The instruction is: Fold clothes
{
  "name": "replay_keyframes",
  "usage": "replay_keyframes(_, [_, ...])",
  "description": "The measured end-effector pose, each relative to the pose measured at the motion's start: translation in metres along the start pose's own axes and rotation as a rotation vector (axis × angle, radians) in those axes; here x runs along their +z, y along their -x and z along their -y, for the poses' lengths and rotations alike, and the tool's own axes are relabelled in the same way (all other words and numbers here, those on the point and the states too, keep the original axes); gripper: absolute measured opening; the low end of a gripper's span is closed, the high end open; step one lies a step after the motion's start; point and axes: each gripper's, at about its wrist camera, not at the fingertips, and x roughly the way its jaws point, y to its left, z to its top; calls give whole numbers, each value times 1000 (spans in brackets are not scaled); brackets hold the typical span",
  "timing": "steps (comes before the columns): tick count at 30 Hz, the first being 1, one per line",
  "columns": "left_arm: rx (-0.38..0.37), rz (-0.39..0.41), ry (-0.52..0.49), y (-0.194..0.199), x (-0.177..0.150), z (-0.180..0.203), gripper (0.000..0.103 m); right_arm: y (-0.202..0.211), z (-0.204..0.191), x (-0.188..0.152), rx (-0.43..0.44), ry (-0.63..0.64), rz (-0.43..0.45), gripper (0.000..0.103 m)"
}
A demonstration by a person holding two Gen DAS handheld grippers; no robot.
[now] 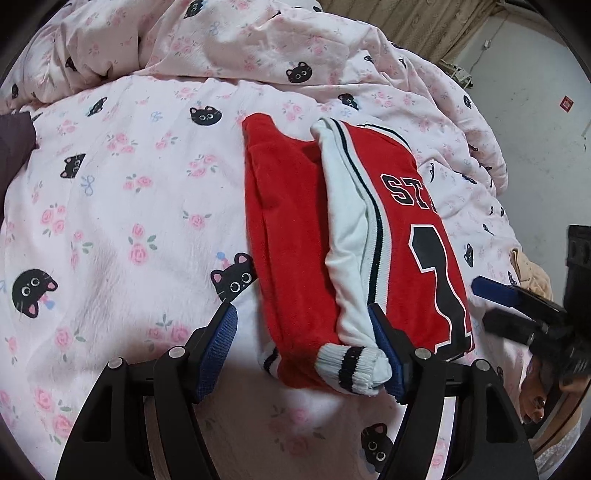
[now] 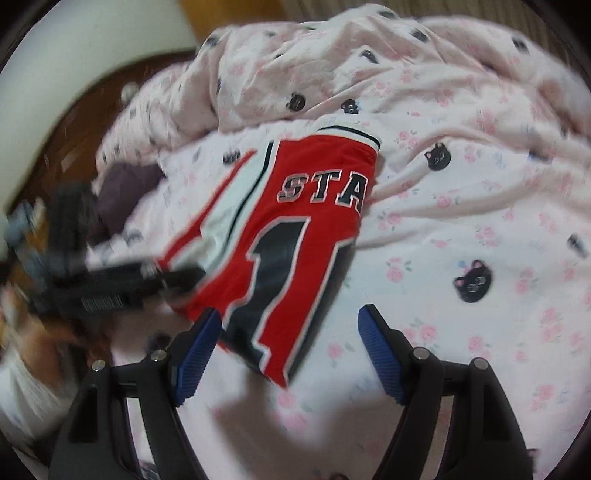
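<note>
Left hand-held gripper [image 1: 303, 332] is hovering with jaws spread wide, holding nothing, its right pad touching the striped cuff of the red jersey [image 1: 291, 236]. That jersey is lying on the bed [image 1: 122, 206], sides and white sleeve [image 1: 343, 236] turned inward, probably narrowing it for folding. Right hand-held gripper [image 2: 288, 332] is likewise gaping, straddling the hem corner. Pink cat-print bedding is bunching behind; a curtain [image 1: 417, 26] and grey wall [image 1: 535, 122] are showing beyond.

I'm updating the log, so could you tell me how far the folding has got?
Done: the red jersey lies folded lengthwise, white sleeve laid over it. In hand: nothing; left tongs and right tongs are open. Left, probably: the crosswise fold.
</note>
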Motion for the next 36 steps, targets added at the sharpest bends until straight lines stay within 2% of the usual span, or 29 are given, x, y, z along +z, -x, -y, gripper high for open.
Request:
replay_keyframes(6, [-20,-1,12,-1,0,-3,66,-18,32,3,128,-190,-40,79])
replay_keyframes(12, [-31,-2,23,-1,1,-5,66,-34,28,2,227,-228,-80,77])
replay_keyframes(17, [-40,-2,34,0,1,-7,66,-46,25,-3,255,-247,-80,72])
replay_keyframes(21, [-51,-3,46,0,1,-9,66,-51,29,-6,291,-281,-80,51])
replay_keyframes(24, [-60,-3,56,1,2,-11,66,-53,32,-8,331,-308,-90,43])
replay_keyframes(26, [-74,-1,72,2,3,-12,66,-55,34,-9,357,-327,-97,33])
replay_keyframes(27, [-83,1,82,3,3,-14,66,-55,35,-9,370,-336,-100,21])
replay_keyframes(28, [-95,4,96,3,3,-15,67,-56,36,-10,380,-343,-102,13])
replay_keyframes(31, [-156,17,166,6,4,-24,71,-56,39,-9,404,-364,-95,11])
replay_keyframes(36, [-247,28,252,12,6,-34,71,-53,44,-6,443,-394,-79,10])
